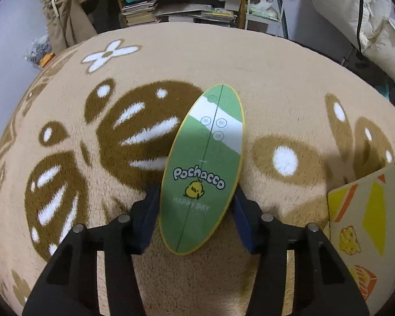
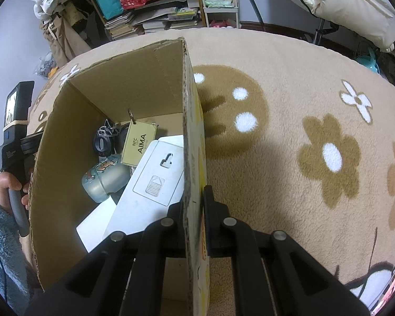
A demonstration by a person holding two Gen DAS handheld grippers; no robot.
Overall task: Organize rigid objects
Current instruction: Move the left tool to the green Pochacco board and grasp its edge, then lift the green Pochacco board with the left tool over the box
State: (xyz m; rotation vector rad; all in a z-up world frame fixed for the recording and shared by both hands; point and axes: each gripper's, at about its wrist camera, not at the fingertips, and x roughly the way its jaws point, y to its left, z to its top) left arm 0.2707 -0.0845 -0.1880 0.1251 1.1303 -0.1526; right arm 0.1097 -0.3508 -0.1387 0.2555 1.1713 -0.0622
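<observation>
Left gripper (image 1: 196,208): fingers closed on the near end of a green oval board (image 1: 202,168) marked "Pochacco", which points away over the beige flowered blanket (image 1: 276,65), with the corner of the cardboard box (image 1: 366,226) just to its right. Right gripper (image 2: 193,205): fingers clamped on the right wall of the cardboard box (image 2: 118,87), one inside and one outside. Box contents: white card (image 2: 155,173), tan "AIMA" tag (image 2: 139,142), small pale jar (image 2: 105,179), black key fob (image 2: 101,142).
</observation>
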